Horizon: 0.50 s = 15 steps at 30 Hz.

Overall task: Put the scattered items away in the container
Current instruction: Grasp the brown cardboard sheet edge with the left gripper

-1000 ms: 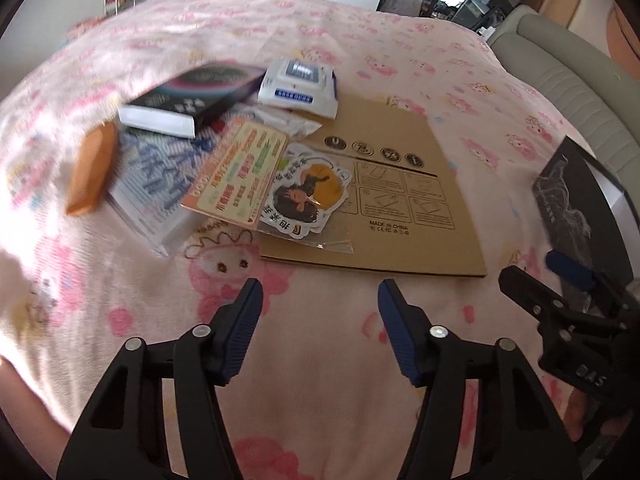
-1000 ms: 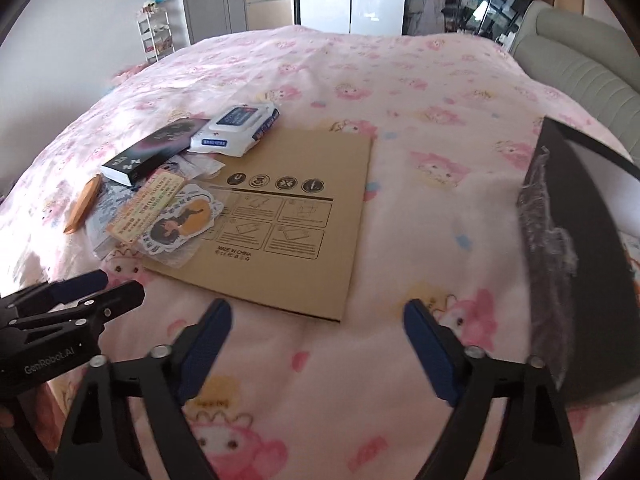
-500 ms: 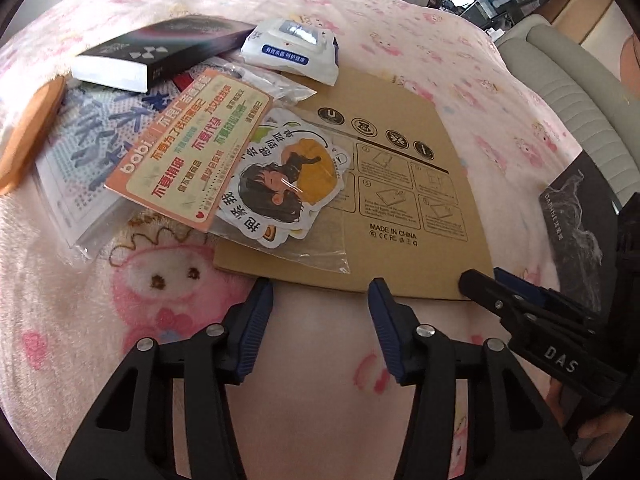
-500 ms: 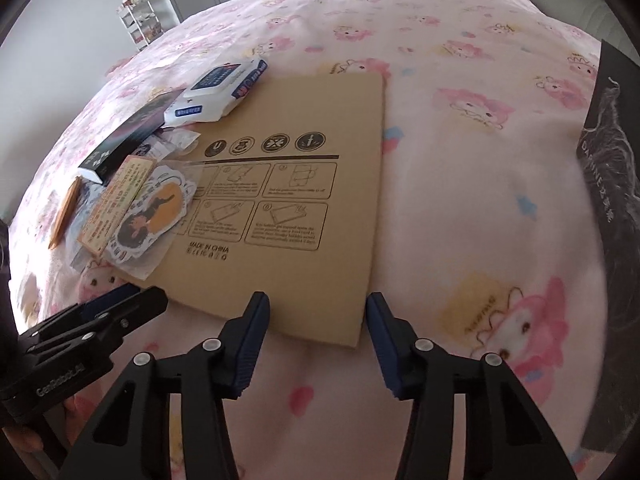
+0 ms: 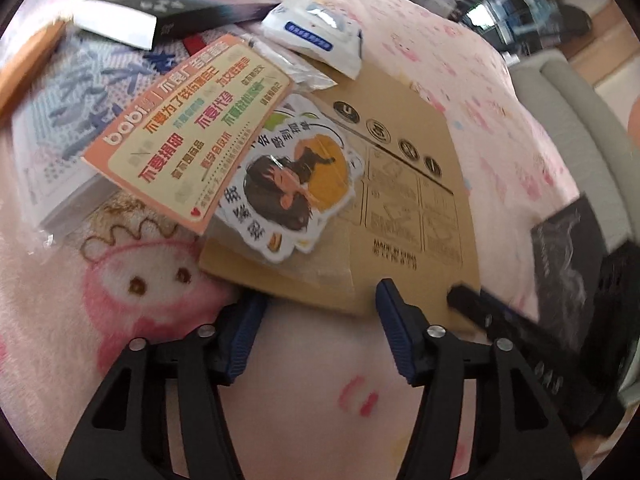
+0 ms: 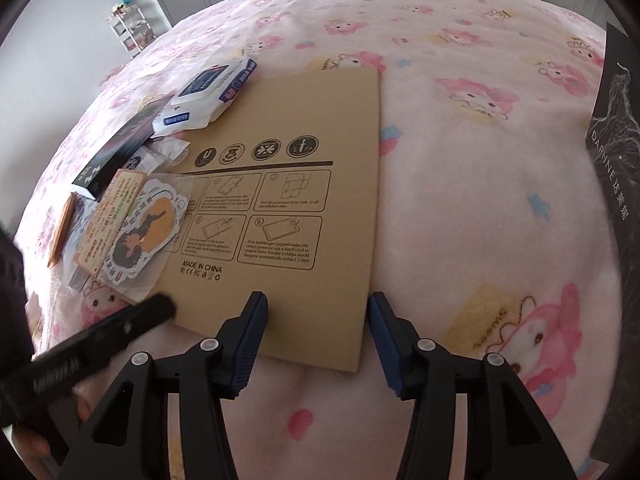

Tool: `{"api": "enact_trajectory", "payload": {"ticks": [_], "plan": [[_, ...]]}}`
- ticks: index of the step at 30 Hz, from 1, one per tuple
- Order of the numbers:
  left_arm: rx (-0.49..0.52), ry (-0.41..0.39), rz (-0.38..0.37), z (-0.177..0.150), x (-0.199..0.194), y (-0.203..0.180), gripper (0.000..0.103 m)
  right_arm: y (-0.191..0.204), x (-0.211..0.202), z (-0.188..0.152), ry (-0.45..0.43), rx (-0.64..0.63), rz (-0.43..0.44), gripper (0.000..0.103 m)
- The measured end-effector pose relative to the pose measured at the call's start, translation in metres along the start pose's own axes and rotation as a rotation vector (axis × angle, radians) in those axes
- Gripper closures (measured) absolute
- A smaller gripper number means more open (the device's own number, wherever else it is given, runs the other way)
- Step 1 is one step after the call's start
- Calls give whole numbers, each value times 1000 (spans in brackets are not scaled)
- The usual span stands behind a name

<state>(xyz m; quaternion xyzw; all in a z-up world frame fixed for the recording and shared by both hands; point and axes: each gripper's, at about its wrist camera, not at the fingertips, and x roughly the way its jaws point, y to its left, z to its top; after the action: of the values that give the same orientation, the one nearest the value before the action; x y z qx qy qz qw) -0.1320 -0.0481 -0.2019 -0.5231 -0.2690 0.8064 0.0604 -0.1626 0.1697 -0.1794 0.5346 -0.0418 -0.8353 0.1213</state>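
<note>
In the left wrist view, the left gripper (image 5: 320,304) is straddling the near edge of the brown cardboard envelope (image 5: 404,184), jaws half open and just widened, gripping nothing, while a sticker (image 5: 288,188), an orange card (image 5: 188,136) and a wipes pack (image 5: 316,36) are crowding the envelope's left side. In the right wrist view, the right gripper (image 6: 318,312) is framing the envelope's (image 6: 304,128) near right corner, jaws half open and empty after narrowing, the envelope's long axis running away across the pink blanket (image 6: 480,184). The black box (image 6: 616,152), right of the envelope, is being cut off by the frame.

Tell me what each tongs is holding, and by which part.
Nothing is held. Left tongs and right tongs stand open at the near edge of the brown cardboard envelope, pads not pressing it.
</note>
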Motion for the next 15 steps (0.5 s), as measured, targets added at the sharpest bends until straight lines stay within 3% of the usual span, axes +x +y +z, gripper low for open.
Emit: {"api": "enact_trajectory", "payload": {"ticks": [3,8,15], "plan": [[-37,-14,-15,3,1,0,40,2,-6,-3,-4,-2,6,55],[-150,-46,-52,4,-4,15,58,2,-4,-4,-6,10,5,55],[-202,-51,-134,4,-9,26,68,-6,-3,-5,-21,39,35,55]]}}
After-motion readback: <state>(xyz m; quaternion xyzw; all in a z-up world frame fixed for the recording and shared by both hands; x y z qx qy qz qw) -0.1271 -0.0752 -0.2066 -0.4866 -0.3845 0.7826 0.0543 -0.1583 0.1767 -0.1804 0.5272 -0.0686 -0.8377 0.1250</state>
